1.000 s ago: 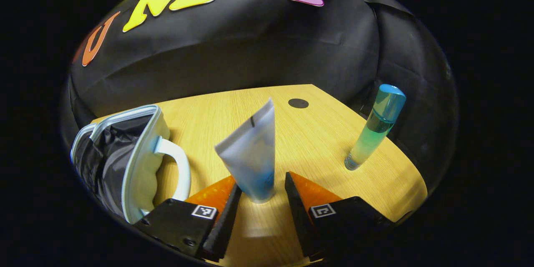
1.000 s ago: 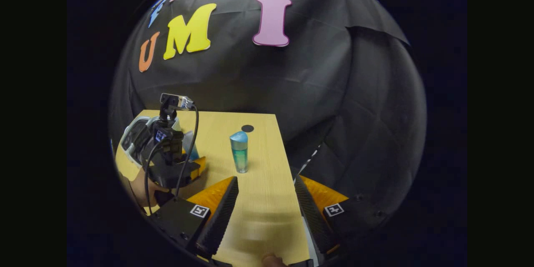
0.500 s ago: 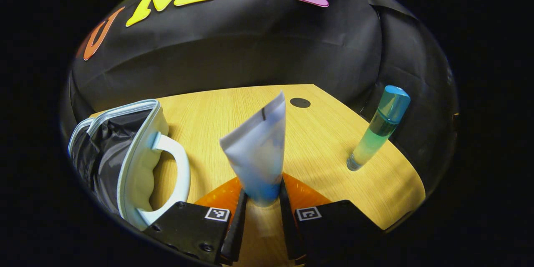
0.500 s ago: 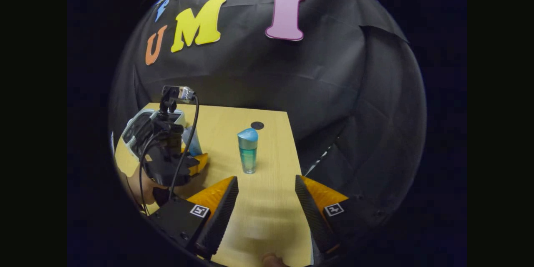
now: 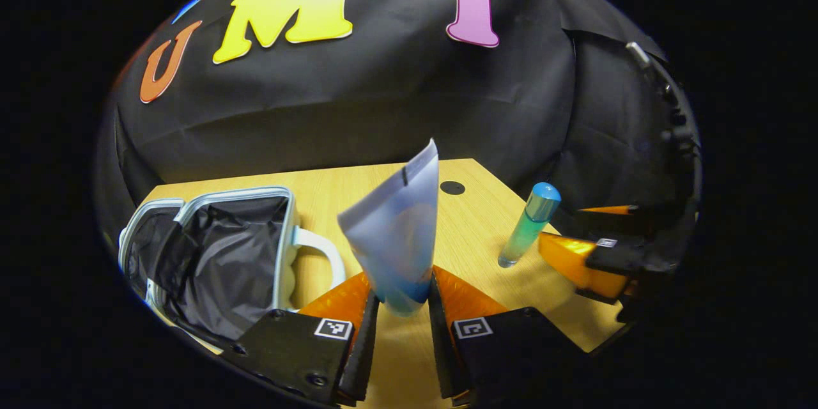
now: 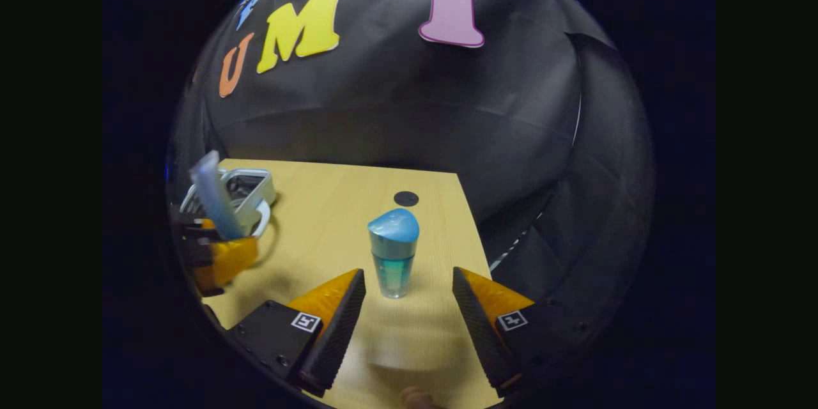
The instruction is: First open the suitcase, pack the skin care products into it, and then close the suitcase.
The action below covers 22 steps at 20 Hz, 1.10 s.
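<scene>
Pinching the tube (image 5: 396, 236), your left tongs (image 5: 401, 307) reveal the open suitcase's (image 5: 217, 255) dark lining; your right tongs (image 6: 408, 297) stand spread around the bottle (image 6: 392, 255) on the counter (image 6: 332, 217)

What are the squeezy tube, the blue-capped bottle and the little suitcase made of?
Tube: soft matte plastic, likely; flat crimped top end. Bottle: clear glass or hard plastic, I can't tell which; greenish liquid shows through, glossy blue cap. Suitcase: pale moulded shell, probably plastic, with crinkly dark fabric lining.
</scene>
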Each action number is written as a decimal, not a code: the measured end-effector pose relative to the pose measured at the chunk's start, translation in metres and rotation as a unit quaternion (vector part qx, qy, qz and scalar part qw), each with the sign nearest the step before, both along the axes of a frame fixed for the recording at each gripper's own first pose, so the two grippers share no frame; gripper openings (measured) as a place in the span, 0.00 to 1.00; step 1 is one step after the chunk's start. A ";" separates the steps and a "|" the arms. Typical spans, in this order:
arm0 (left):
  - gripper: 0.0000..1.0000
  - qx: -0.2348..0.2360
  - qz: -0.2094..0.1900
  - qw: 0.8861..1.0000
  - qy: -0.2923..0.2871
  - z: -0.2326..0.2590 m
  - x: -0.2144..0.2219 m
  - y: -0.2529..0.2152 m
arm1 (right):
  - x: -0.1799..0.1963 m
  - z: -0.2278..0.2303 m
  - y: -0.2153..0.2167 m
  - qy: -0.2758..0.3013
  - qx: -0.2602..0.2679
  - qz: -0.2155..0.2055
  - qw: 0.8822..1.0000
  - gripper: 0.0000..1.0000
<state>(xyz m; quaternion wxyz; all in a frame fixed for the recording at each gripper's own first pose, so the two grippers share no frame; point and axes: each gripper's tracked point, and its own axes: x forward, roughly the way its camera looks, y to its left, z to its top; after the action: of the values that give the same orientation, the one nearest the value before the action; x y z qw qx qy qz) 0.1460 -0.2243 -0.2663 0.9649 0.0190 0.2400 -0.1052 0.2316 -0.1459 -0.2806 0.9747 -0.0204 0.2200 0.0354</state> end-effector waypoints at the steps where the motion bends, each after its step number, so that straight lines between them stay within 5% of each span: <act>1: 0.43 0.002 0.007 1.000 -0.001 0.007 -0.006 0.009 | 0.005 -0.007 0.005 0.003 0.003 0.000 1.000 0.81; 12: 0.43 0.014 0.120 0.993 -0.015 0.079 -0.066 0.119 | 0.040 -0.033 0.017 0.017 0.056 -0.018 0.998 0.78; 17: 0.43 0.014 0.139 0.990 -0.013 0.097 -0.087 0.154 | 0.042 -0.025 0.028 0.000 0.034 -0.001 0.999 0.65; 19: 0.43 0.030 0.134 0.990 -0.013 0.102 -0.094 0.166 | 0.038 -0.019 0.035 0.002 0.036 0.001 0.999 0.48; 22: 0.43 0.042 0.128 0.991 -0.022 0.115 -0.092 0.191 | 0.020 -0.017 0.049 0.017 0.036 0.009 0.999 0.44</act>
<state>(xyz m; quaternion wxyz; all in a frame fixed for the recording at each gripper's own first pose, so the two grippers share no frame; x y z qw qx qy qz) 0.0536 -0.0336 -0.1511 0.9737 0.0310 0.2236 0.0302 0.2516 -0.0970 -0.2978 0.9705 0.0134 0.2352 0.0519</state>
